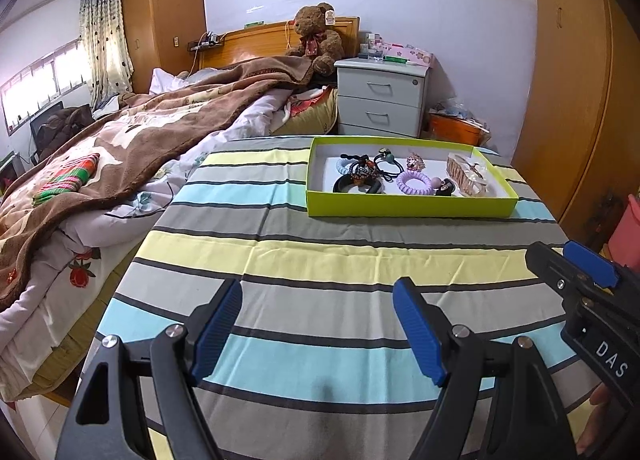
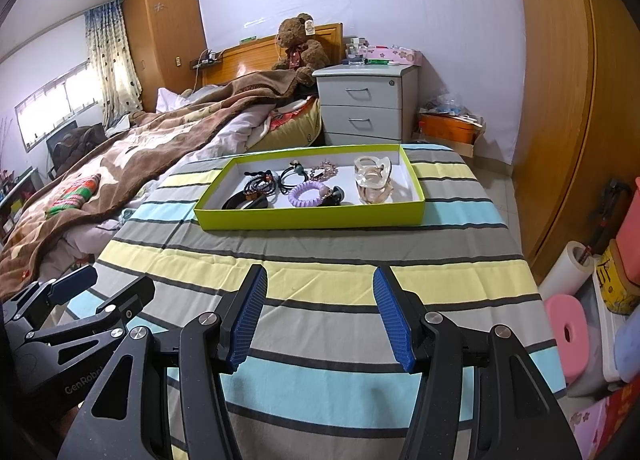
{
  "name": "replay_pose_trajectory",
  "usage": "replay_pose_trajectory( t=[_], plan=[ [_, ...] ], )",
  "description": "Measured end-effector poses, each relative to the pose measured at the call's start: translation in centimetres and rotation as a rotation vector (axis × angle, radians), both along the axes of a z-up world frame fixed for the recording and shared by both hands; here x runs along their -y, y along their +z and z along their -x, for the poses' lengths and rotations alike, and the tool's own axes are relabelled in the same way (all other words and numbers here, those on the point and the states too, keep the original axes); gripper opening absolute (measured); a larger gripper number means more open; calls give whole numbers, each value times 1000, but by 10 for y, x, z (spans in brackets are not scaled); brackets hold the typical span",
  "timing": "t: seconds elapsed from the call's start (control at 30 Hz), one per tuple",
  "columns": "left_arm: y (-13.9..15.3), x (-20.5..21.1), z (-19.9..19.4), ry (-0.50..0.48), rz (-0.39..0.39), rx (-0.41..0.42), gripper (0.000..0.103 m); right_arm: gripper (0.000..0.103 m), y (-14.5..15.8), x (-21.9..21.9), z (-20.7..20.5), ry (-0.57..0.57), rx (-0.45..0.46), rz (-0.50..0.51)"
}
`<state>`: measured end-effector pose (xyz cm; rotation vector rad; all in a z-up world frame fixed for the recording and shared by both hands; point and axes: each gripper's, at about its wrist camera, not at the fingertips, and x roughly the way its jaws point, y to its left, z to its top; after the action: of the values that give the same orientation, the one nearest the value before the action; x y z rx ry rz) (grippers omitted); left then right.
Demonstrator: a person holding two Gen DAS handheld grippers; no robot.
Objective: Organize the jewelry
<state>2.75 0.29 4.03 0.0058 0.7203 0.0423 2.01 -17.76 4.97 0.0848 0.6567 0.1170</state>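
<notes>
A shallow lime-green box (image 1: 408,206) (image 2: 312,218) stands at the far end of the striped table. Inside lie a purple coil hair tie (image 1: 414,181) (image 2: 306,195), black hair bands (image 1: 358,184) (image 2: 250,199), a clear hair claw (image 1: 466,176) (image 2: 372,178) and several other small pieces. My left gripper (image 1: 318,324) hovers open over the near table, nothing between its blue pads. My right gripper (image 2: 320,314) is likewise open and empty, well short of the box. Each gripper shows at the edge of the other's view.
The table carries a striped cloth (image 1: 320,256) of yellow, blue and grey. An unmade bed (image 1: 120,156) with a brown blanket lies left. A white bedside cabinet (image 1: 382,100) stands behind the box. A wooden wardrobe (image 2: 560,100) and floor clutter (image 2: 592,300) are right.
</notes>
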Motion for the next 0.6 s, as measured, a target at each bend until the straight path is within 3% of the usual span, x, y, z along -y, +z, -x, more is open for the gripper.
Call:
replay_pose_trajectory(
  t=[0.6],
  plan=[
    [0, -2, -1, 10, 4, 3, 80, 56, -1, 0, 0, -1, -2, 1]
  ],
)
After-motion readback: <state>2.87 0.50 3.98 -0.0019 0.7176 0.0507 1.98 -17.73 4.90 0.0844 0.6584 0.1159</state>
